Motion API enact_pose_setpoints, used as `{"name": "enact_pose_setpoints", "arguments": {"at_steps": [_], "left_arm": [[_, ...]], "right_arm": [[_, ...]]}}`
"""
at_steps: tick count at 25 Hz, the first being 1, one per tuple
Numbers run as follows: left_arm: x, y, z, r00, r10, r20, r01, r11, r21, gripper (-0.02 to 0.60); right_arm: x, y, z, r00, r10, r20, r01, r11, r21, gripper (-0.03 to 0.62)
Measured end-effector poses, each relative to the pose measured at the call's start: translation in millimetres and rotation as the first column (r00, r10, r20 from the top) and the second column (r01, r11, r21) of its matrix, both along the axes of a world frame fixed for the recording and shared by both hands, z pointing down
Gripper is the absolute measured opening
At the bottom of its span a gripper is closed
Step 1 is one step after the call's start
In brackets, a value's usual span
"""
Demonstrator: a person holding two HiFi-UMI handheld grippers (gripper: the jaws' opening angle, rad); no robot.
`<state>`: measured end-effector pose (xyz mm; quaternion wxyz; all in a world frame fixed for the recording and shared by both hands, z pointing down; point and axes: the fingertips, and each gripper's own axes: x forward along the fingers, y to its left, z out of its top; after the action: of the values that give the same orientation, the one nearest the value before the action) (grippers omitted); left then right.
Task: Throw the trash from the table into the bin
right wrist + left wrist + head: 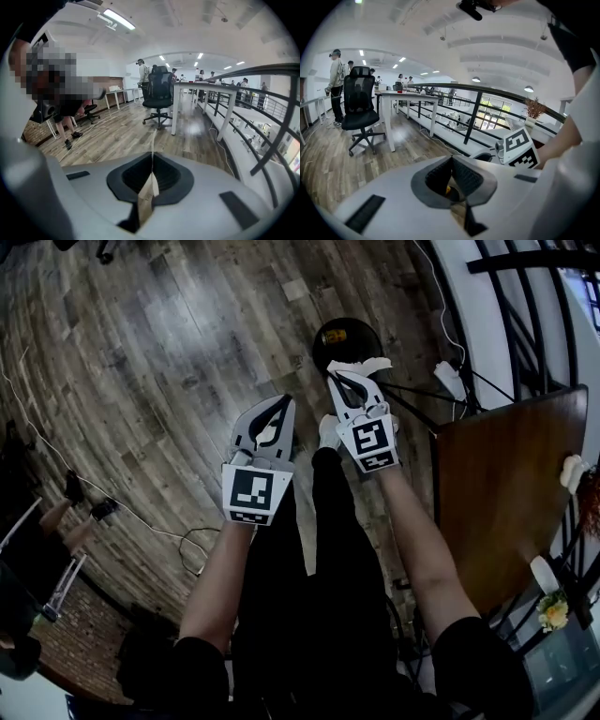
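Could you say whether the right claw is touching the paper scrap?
Touching: the right gripper view shows the right claw clamped shut on the paper scrap.

An open-plan office, shown by a swivel chair [360, 104], white desks [408, 95], wooden floor [328, 159] and railing [474, 112].

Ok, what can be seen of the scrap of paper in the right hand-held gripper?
The scrap of paper is thin and creased, white in the head view and pale tan close up. The right hand-held gripper is shut on it. The sheet stands edge-on between the pads, and its ends stick out sideways past the tips. Nothing else touches it. In the head view it sits over the near rim of the round black bin on the wood floor.
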<state>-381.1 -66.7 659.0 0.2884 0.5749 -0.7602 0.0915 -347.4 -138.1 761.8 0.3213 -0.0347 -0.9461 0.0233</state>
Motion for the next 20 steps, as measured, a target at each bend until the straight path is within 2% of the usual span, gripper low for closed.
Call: {"name": "enact_pose_setpoints", "arguments": {"at_steps": [11,20], "left_arm": [[-1.8,-22.0,125.8,0.999,0.038,-0.04,-0.04,0.998,-0.052,0.011],[7.1,-7.4,200.7,0.998,0.045,-0.052,-0.05,0.994,-0.099,0.012]], "right_arm": [[-5.3,-21.0,151.0,0.997,0.051,-0.049,-0.053,0.998,-0.033,0.017],[-3.5,-37.3,247.6,0.993,0.096,-0.074,-0.1,0.994,-0.052,0.018]]}}
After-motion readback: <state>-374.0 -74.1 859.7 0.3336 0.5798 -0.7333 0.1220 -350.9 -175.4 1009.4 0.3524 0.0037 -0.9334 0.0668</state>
